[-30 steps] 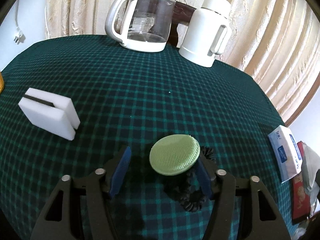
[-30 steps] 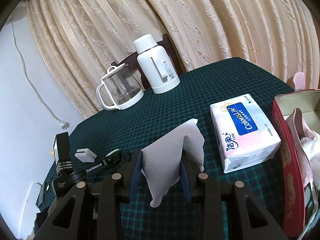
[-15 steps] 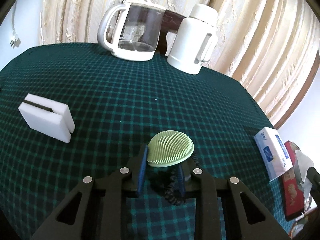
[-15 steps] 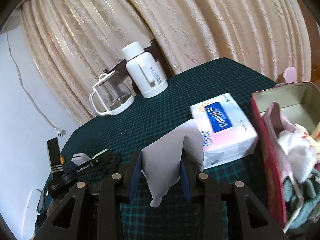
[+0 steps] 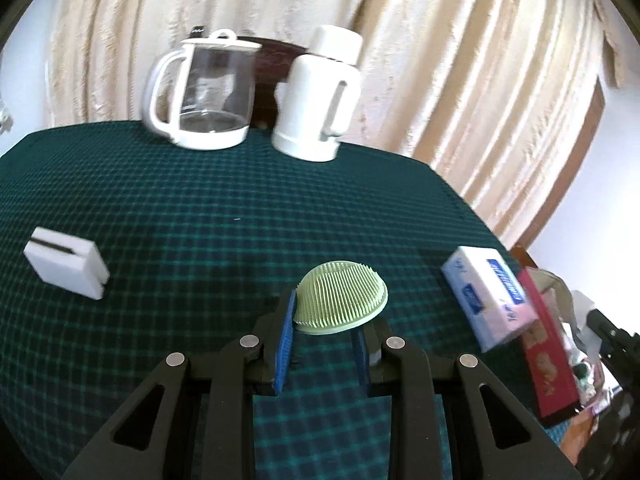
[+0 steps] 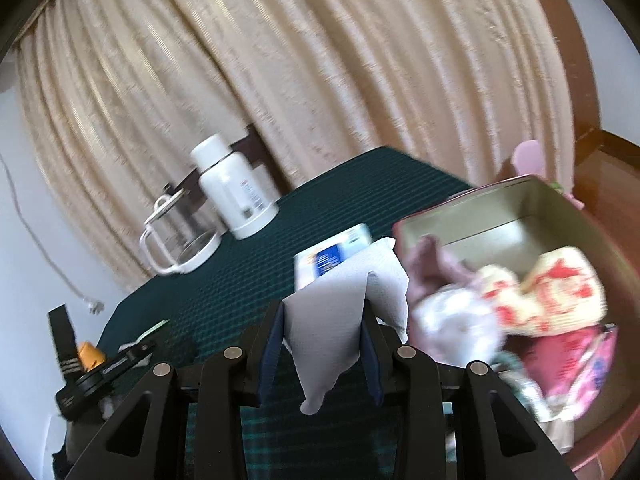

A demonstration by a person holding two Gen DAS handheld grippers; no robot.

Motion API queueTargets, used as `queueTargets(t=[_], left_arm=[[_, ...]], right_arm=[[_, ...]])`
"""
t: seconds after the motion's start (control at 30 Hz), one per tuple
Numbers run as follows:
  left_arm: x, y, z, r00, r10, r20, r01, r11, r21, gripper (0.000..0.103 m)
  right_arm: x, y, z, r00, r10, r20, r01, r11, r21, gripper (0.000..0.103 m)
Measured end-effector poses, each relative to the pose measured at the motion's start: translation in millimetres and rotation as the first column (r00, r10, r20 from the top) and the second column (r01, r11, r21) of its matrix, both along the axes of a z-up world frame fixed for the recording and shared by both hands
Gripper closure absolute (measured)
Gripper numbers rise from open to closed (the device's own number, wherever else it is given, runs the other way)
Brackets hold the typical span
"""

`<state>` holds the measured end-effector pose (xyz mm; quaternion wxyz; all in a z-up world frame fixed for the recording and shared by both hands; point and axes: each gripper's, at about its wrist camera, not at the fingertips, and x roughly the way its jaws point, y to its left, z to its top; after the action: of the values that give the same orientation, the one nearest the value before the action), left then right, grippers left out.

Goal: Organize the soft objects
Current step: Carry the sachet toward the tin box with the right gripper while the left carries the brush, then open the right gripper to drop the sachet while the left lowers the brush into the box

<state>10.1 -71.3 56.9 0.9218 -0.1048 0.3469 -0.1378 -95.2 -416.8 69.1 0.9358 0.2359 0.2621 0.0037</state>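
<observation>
In the left wrist view a round green silicone brush (image 5: 342,298), bristles up, sits clamped between the blue pads of my left gripper (image 5: 324,320) and hangs above the checked tablecloth (image 5: 200,208). In the right wrist view my right gripper (image 6: 324,332) is shut on a folded white paper tissue (image 6: 332,320) that droops below the pads. Just right of it stands an open red tin box (image 6: 500,216) holding soft cloth items, among them a yellow and red piece (image 6: 548,292) and a pink one (image 6: 576,360).
A white sponge block (image 5: 66,268) lies at the left of the table. A glass kettle (image 5: 204,92) and a white thermos (image 5: 320,96) stand at the back before the curtain. A tissue pack (image 5: 488,298) lies beside the red box (image 5: 548,356) at the right edge.
My left gripper closed on the green brush and lifted it off the cloth. My right gripper carried the tissue rightward, past the tissue pack, up to the red box.
</observation>
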Motion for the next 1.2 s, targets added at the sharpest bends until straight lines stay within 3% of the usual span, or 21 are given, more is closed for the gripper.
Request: queueTargets(t=[0.47, 0.53, 0.6, 0.63, 0.9, 1.2], left_arm=[[-23.9, -68.3, 23.7, 0.984, -0.176, 0.042, 0.176, 0.984, 0.002, 0.076], [-26.5, -78.4, 26.3, 0.979, -0.201, 0.043, 0.201, 0.980, 0.002, 0.076], [-29.2, -88.7, 28.6, 0.973, -0.227, 0.043, 0.227, 0.974, 0.001, 0.076], [-30.1, -94.3, 29.6, 0.970, -0.240, 0.043, 0.241, 0.971, 0.002, 0.076], [-40.6, -144.5, 37.1, 0.932, -0.360, 0.047, 0.360, 0.933, 0.014, 0.076], [-50.8, -190.3, 43.5, 0.887, -0.458, 0.054, 0.457, 0.889, 0.027, 0.076]], right_arm=[[-21.0, -48.2, -6.9, 0.988, -0.156, -0.015, 0.155, 0.986, -0.052, 0.064], [-22.3, -53.9, -10.0, 0.986, -0.166, -0.018, 0.165, 0.985, -0.048, 0.058], [-25.6, -61.6, -12.5, 0.982, -0.189, -0.015, 0.188, 0.982, -0.031, 0.038], [-28.6, -65.4, -12.7, 0.978, -0.209, -0.006, 0.209, 0.978, -0.024, 0.035], [-39.8, -76.0, -10.5, 0.967, -0.253, 0.018, 0.254, 0.965, -0.061, 0.034], [-24.8, -74.6, -20.2, 0.964, -0.252, -0.080, 0.235, 0.956, -0.178, 0.034]])
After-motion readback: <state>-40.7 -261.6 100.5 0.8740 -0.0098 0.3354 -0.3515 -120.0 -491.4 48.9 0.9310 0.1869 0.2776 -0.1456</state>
